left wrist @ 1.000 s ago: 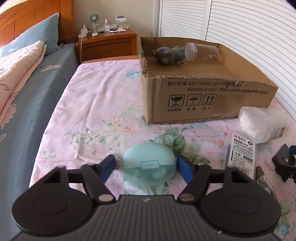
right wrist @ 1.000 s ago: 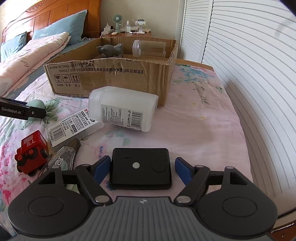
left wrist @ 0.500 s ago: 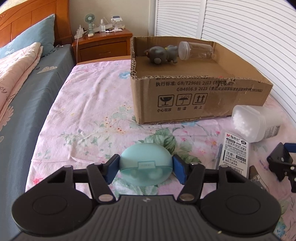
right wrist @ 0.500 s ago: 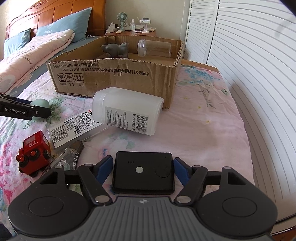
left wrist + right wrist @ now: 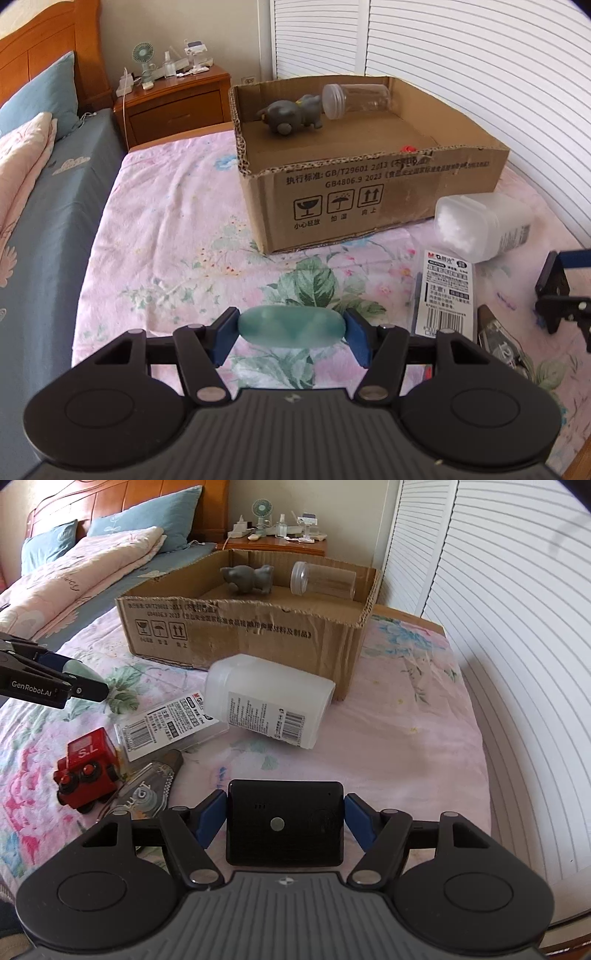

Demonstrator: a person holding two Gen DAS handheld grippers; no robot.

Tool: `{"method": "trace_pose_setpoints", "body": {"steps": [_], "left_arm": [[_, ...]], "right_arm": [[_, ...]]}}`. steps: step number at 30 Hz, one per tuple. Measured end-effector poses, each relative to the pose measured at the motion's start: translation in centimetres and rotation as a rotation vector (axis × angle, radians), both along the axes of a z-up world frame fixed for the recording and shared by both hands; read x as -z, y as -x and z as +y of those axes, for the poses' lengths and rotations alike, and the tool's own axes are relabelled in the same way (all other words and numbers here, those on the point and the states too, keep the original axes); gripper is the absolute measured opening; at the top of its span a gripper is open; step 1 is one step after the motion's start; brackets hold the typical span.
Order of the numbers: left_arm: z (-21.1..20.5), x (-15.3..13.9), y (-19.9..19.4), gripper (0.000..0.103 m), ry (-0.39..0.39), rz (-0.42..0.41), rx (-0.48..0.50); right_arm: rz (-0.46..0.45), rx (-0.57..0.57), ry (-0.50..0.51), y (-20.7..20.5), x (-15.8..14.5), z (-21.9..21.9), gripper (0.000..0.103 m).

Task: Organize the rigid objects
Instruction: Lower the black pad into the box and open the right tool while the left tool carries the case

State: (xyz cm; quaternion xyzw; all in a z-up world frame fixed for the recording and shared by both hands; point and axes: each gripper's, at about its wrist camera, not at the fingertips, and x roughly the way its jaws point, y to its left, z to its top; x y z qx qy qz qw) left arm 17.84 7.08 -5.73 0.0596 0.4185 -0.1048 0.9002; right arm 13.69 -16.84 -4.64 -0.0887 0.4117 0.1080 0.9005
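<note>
My left gripper [image 5: 291,330] is shut on a pale teal oval case [image 5: 291,326] and holds it above the flowered bed sheet. My right gripper [image 5: 284,818] is shut on a flat black device [image 5: 284,825], also lifted. An open cardboard box [image 5: 369,184] stands ahead, holding a grey toy animal [image 5: 291,116] and a clear jar [image 5: 354,99]. From the right wrist view the box [image 5: 240,635] stands ahead and the left gripper shows at the left edge [image 5: 48,683].
On the sheet lie a white plastic bottle [image 5: 266,701], a packaged pen set [image 5: 170,723], a red toy train [image 5: 86,768] and a correction tape [image 5: 147,786]. A wooden nightstand [image 5: 173,103] stands behind the box. Slatted closet doors [image 5: 498,627] run along the right.
Both grippers closed on their objects and lifted them off the sheet. The teal case now shows edge-on, and the box looks lower in both views.
</note>
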Motion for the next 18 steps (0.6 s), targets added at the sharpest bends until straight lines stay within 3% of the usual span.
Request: {"method": "trace_pose_setpoints", "body": {"steps": [10,18], "left_arm": [[0.3,-0.9,0.6,0.060,-0.004,-0.012,0.032],[-0.2,-3.6,0.7,0.060,0.004,-0.015,0.103]], "right_arm": [[-0.025,-0.018,0.005,0.5,-1.5,0.2,0.074],[-0.066,-0.066,0.000,-0.4,-4.4,0.0,0.074]]}}
